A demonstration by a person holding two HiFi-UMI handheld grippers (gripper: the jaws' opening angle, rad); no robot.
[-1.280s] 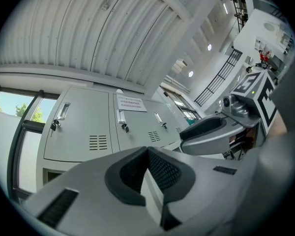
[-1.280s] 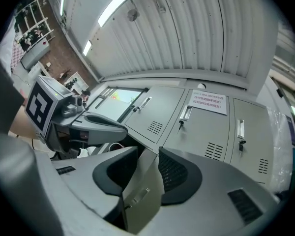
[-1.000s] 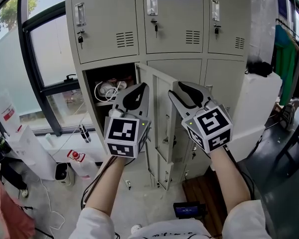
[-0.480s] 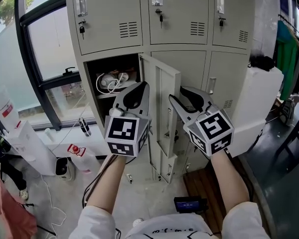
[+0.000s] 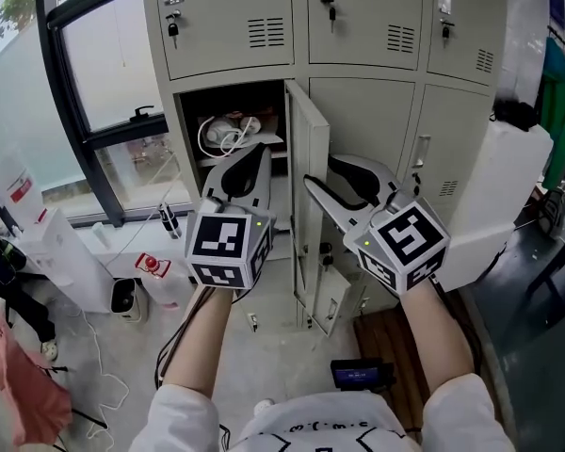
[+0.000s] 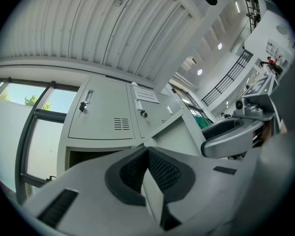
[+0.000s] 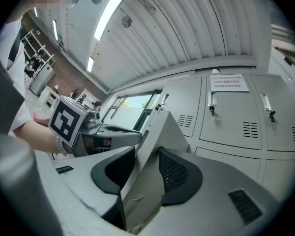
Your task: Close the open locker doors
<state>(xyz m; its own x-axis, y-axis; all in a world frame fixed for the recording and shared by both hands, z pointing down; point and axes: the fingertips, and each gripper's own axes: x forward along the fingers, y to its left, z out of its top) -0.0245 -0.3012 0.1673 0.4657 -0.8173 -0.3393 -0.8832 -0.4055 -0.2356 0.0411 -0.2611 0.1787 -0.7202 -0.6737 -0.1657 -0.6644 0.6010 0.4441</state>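
Note:
The grey lockers (image 5: 358, 26) have one middle-row door (image 5: 309, 172) standing open, seen nearly edge-on. My right gripper (image 5: 322, 172) straddles that door's free edge. In the right gripper view the door panel (image 7: 157, 132) lies between the jaws of the right gripper (image 7: 147, 154), which are opening. My left gripper (image 5: 252, 153) hangs shut and empty in front of the open compartment (image 5: 193, 111), left of the door. White cables (image 5: 228, 132) lie inside. Below, a lower door panel (image 5: 330, 299) also stands out from the lockers.
A large window (image 5: 94, 64) fills the left wall. A white box (image 5: 47, 252), a red-capped item (image 5: 151, 264) and cables sit on the floor below it. A white cabinet (image 5: 494, 205) stands right of the lockers. A wooden mat (image 5: 386, 337) and a black device (image 5: 358, 375) lie near my feet.
Both grippers have come closer to the lockers. The right gripper's jaws have spread wider around the door's edge, and the door now shows more edge-on.

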